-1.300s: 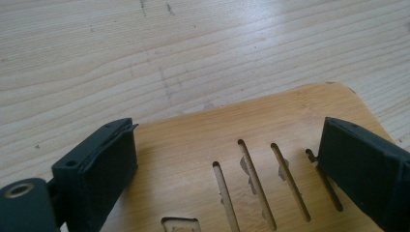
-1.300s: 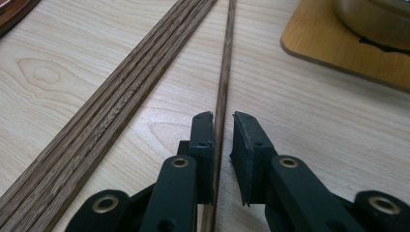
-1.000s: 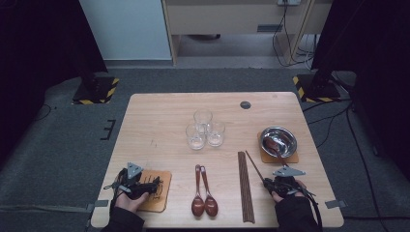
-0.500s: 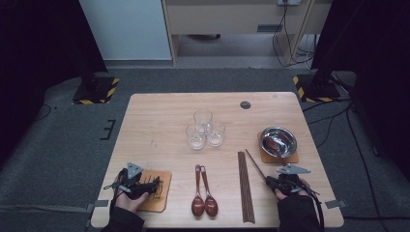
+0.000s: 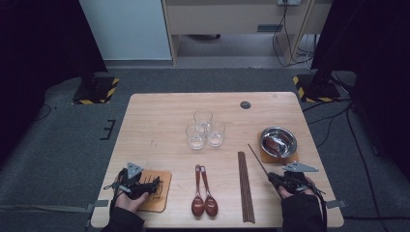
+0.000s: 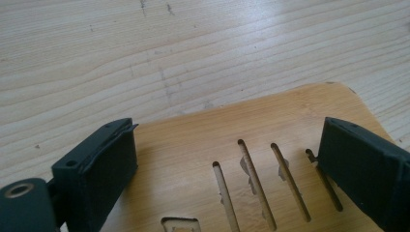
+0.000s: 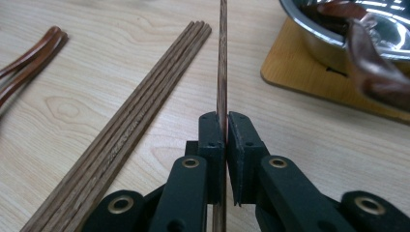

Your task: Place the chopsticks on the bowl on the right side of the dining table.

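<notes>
My right gripper [image 5: 271, 178] [image 7: 223, 121] is shut on one dark wooden chopstick [image 5: 258, 159] [image 7: 223, 58]. The stick points away toward the steel bowl [image 5: 265, 137] [image 7: 314, 41], its tip lifted off the table. A bundle of several chopsticks [image 5: 245, 186] [image 7: 145, 96] lies just left of it. My left gripper [image 5: 153, 183] [image 6: 227, 169] rests at the table's front left over a slotted wooden coaster [image 5: 163, 202] [image 6: 193, 140]. Its jaws stand wide apart, one near each side of the coaster, and nothing is gripped.
The bowl sits on a second wooden coaster [image 5: 291, 157] [image 7: 300, 77] and holds a brown spoon [image 5: 276, 143] [image 7: 372, 63]. Two wooden spoons [image 5: 203, 193] [image 7: 29, 53] lie front centre. Three glasses [image 5: 203, 128] cluster mid-table, with a dark round grommet [image 5: 245, 105] behind them.
The right gripper has shifted slightly with the chopstick, whose far tip now points a little farther back. The left hand has stayed still.
</notes>
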Action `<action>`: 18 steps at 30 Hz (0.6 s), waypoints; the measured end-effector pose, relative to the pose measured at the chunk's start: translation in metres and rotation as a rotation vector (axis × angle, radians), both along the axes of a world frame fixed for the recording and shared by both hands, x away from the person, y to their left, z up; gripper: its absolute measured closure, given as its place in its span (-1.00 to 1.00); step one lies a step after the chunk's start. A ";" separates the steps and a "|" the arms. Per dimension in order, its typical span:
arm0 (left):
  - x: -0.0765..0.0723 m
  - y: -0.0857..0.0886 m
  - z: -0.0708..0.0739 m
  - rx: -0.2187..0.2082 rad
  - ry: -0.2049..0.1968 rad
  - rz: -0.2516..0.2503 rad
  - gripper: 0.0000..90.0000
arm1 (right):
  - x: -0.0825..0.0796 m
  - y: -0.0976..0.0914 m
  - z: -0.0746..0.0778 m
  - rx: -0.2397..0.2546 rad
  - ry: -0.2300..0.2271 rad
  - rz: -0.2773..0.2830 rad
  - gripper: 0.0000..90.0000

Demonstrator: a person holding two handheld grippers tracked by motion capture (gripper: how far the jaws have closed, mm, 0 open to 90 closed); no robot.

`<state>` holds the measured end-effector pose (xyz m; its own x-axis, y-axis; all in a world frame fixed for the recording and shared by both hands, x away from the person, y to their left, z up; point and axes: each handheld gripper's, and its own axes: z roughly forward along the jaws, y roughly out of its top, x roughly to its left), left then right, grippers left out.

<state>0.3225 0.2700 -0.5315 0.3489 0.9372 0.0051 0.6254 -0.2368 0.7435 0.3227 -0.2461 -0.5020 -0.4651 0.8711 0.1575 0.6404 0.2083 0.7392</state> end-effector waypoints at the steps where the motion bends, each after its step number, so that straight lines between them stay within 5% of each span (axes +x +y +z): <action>1: 0.000 0.000 0.000 0.000 0.000 0.000 -0.87 | 0.000 -0.001 0.001 0.003 -0.004 0.001 0.89; 18: 0.000 0.000 0.000 0.000 0.000 0.000 -0.87 | -0.001 -0.005 0.022 0.043 -0.057 0.000 0.89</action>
<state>0.3225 0.2700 -0.5315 0.3490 0.9371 0.0053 0.6254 -0.2371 0.7434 0.3213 -0.2512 -0.4803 -0.4742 0.8643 0.1679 0.5969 0.1755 0.7829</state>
